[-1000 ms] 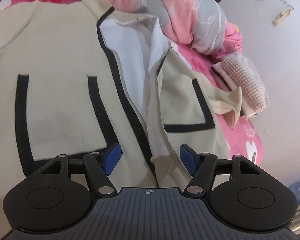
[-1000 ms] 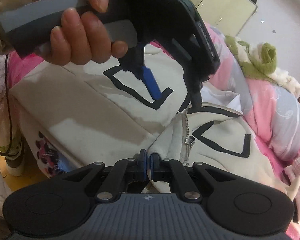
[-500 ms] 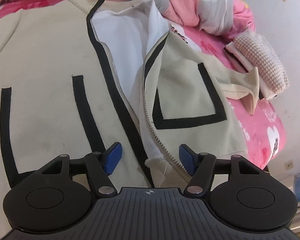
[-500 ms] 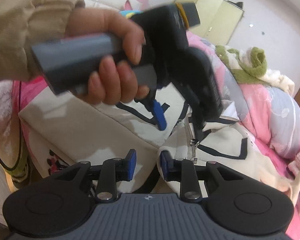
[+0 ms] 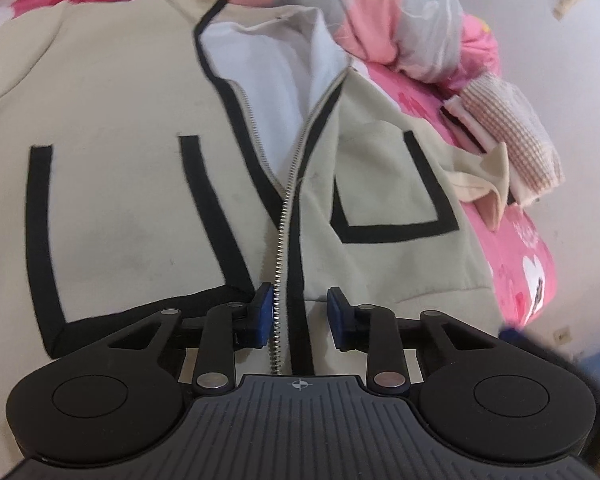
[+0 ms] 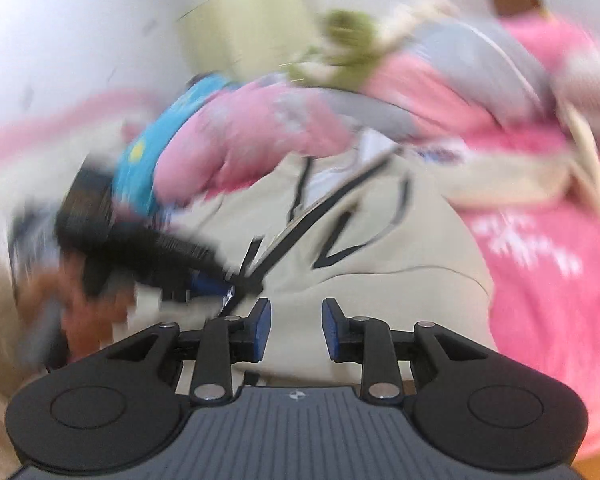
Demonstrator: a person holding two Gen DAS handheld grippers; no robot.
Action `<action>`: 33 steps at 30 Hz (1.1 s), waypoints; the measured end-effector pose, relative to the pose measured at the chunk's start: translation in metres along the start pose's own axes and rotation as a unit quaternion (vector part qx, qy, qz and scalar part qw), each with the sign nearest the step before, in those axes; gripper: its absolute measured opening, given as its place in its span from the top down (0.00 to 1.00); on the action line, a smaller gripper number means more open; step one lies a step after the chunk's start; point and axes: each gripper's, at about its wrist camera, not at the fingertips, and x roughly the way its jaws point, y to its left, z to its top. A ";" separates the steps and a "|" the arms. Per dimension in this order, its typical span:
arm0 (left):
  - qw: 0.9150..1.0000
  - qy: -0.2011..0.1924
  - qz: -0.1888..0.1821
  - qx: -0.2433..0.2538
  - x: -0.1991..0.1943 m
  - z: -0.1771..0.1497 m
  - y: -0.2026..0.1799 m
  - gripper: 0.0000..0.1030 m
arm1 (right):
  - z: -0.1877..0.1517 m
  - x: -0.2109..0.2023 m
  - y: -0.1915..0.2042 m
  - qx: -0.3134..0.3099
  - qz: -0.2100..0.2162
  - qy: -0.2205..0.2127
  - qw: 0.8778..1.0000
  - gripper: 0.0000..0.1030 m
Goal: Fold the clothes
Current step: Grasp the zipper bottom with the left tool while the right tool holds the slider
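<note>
left gripper (image 5: 298, 316) closing astride zipper (image 5: 286, 216) — jacket (image 5: 112, 160) lengthwise, collar away

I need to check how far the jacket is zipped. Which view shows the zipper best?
The left wrist view: the zipper runs sharp and centred down the cream jacket, closed at the hem and parting towards the collar. The right wrist view is motion-blurred; there the jacket's front shows only smeared black trim lines.
</note>
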 end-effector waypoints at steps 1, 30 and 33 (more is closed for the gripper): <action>1.000 -0.001 -0.001 0.006 0.000 -0.001 -0.001 0.73 | 0.008 0.003 -0.008 0.024 0.006 -0.002 1.000 0.71; 0.961 -0.007 -0.277 -0.028 0.015 -0.025 0.066 0.96 | 0.234 0.366 -0.198 0.403 0.000 0.115 0.908 0.62; 0.955 -0.014 -0.296 -0.028 0.018 -0.026 0.072 0.96 | 0.234 0.380 -0.191 0.384 0.006 0.123 0.915 0.62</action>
